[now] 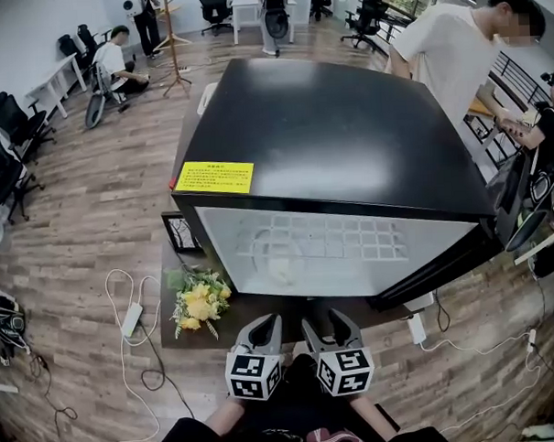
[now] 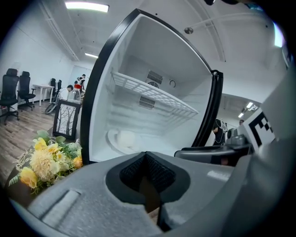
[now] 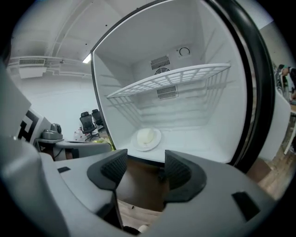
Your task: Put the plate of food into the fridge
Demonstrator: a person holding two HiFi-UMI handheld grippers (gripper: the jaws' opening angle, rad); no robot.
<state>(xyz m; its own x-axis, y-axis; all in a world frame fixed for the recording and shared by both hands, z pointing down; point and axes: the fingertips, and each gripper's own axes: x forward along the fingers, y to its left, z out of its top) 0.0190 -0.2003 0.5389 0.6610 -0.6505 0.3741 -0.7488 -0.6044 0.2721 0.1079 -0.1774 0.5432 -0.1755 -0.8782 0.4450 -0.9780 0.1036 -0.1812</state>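
Observation:
The black fridge stands with its door swung open to the right. A white plate with a pale lump of food lies on the fridge's white floor, under the wire shelf; the left gripper view has the plate too. Both grippers hang side by side in front of the opening, clear of the plate. My left gripper has its pads pressed together, nothing between them. My right gripper stands open and empty.
A bunch of yellow flowers and a small picture frame sit on the low brown stand left of the fridge. Cables and a power strip lie on the wooden floor. A person stands behind the fridge at right.

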